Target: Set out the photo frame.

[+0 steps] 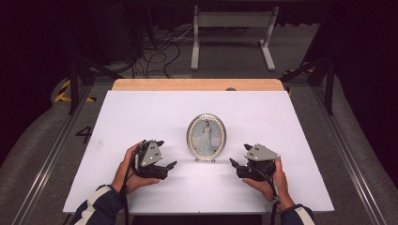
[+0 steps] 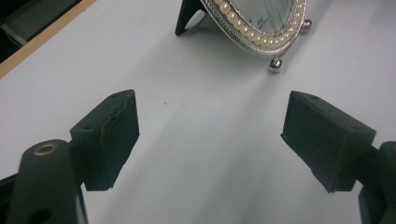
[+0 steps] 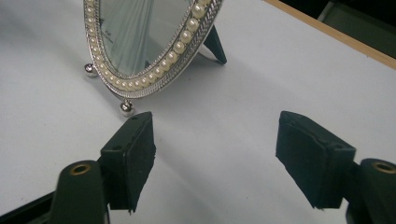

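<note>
Silver pearl-edged frame point(image 1: 206, 137), white table point(image 1: 141, 117)

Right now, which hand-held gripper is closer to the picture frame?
The right hand-held gripper: its jaw nearly reaches the frame's ball foot; the left hand-held gripper sits farther back.

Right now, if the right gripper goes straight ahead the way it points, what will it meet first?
Probably the oval picture frame: its nearest ball foot sits just beyond the right gripper, toward one open jaw. Depth is unclear, so it could pass beside it.

Oval photo frame point(image 1: 206, 137) upright mid-table, its rear prop point(image 3: 215, 45) behind, bare white table point(image 1: 141, 112) all around it.
</note>
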